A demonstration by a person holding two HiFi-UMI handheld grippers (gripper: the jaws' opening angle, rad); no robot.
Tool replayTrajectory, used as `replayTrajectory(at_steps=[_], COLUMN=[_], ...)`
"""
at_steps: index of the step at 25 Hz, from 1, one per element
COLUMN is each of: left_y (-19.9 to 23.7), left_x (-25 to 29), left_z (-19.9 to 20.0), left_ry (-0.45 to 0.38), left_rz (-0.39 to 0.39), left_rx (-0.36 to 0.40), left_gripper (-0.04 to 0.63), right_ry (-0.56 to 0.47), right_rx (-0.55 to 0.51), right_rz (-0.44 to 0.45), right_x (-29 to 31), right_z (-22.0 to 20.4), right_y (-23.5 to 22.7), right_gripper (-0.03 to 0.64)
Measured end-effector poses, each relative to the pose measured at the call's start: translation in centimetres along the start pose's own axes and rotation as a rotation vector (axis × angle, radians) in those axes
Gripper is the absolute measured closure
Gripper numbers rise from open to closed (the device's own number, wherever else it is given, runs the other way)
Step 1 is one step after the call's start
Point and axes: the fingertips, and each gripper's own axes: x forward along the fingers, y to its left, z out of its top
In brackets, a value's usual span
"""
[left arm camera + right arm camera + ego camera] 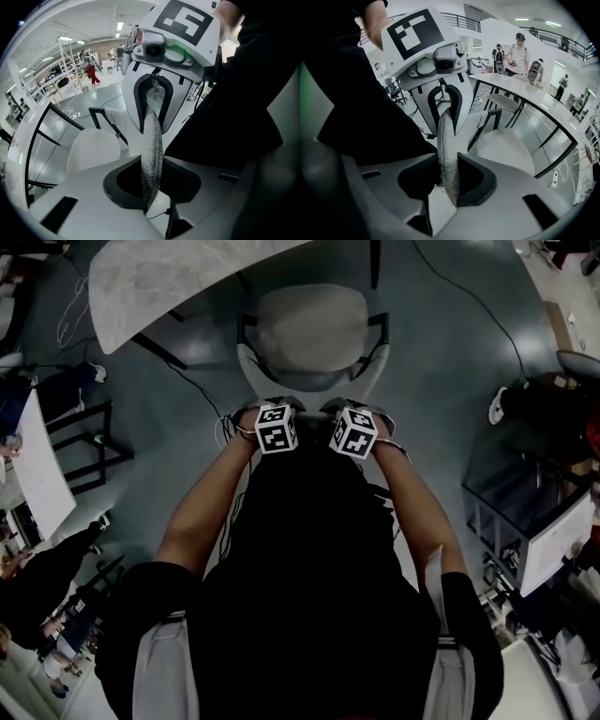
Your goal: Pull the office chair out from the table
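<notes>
Office chair (309,329) stands on the grey floor (441,362). Its seat (506,145) is just beside the curved edge of the white table (159,282), and in the head view it looks clear of that edge. There is open floor on both sides of the chair, with thin cables (202,390) trailing across it. A black frame (84,432) stands off to the left and a dark cart (525,512) to the right, both well apart from the chair. The person stands right behind the backrest, arms reaching forward. Left gripper (275,423) and right gripper (354,427) sit side by side on the top edge of the backrest, marker cubes near each other. In the left gripper view the left gripper (151,187) has its jaws clenched on the grey mesh backrest edge (152,150), which runs straight up between them to the other gripper. In the right gripper view the right gripper (447,187) grips the same way, jaws pressed on the mesh edge (447,140) from both sides, part-way closed around its thickness. The table (534,101) on its black legs shows beyond the seat. People (518,54) stand far off in the background.
</notes>
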Motion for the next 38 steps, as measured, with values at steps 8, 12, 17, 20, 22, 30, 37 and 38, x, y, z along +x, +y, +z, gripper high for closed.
replayTrajectory(at_steps=[8,12,17,20,22,30,37,38], left_y=[-2.6,-3.6,-4.2,-4.9,-5.6,-8.9,-11.9,-12.3], left_x=[0.2,0.2,-0.2,-0.5,-0.6,-0.2,-0.2,-0.2], left_z=[0.0,-0.2,-0.3,-0.5,-1.1,-1.1,-1.9,-1.8], left_ry=[-0.006,-0.01,-0.006,-0.013,-0.015,-0.019,-0.01,-0.01], left_rz=[0.001,0.003,-0.002,-0.007,-0.017,-0.037,-0.043,-0.045], left_rx=[-0.007,-0.022,-0.015,-0.011,-0.006,0.003,0.004,0.005], left_gripper=[0.508,0.508,0.507,0.506,0.506,0.505,0.505,0.505], right_ry=[0.008,0.013,0.024,0.029,0.034,0.041,0.047,0.048], right_rx=[-0.005,0.013,0.036,0.051,0.061,0.085,0.11,0.113], right_rz=[0.023,0.028,0.029,0.027,0.026,0.027,0.013,0.011], right_x=[-0.1,0.0,0.1,0.3,0.7,0.7,1.1,1.0], right_z=[-0.5,-0.5,-0.2,0.1,0.4,-0.3,-0.2,-0.3], right_y=[2.5,3.7,4.3,5.1,5.9,9.1,12.1,12.5], right_gripper=[0.511,0.511,0.511,0.511,0.509,0.509,0.509,0.509])
